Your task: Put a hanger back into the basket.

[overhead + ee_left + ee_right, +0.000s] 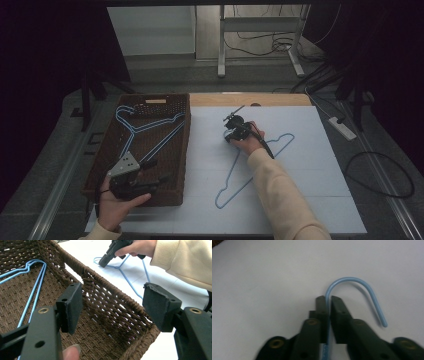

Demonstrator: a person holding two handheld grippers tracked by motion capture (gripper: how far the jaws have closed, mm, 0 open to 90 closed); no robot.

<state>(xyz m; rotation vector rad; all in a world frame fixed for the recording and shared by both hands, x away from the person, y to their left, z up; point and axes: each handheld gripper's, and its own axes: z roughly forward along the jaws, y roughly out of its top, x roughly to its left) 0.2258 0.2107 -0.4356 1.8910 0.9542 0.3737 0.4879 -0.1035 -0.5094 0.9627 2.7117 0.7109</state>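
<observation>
1. The blue wire hanger (257,165) lies flat on the white table (320,200), right of the wicker basket (182,150); it looks light, springy and slick, so the neck below the hook is the sound hold
2. The right gripper (327,302) is clamped on that neck
3. The left gripper (112,307) hovers at the basket's near corner, jaws wide apart
4. The right gripper view shows the pinch; the high view adds more hangers (145,127) in the basket

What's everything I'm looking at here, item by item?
Thin blue wire hanger on the sheet: one, light blue, hook clamped by the right gripper.
Blue wire hangers in the basket: at least two, light blue.
Brown woven wicker basket: one, table's left.
Pale blue table sheet: one.
White power strip: one, floor, right.
Left gripper: black, fingers open, over the basket's near corner.
Right gripper: black, shut on the hook.
</observation>
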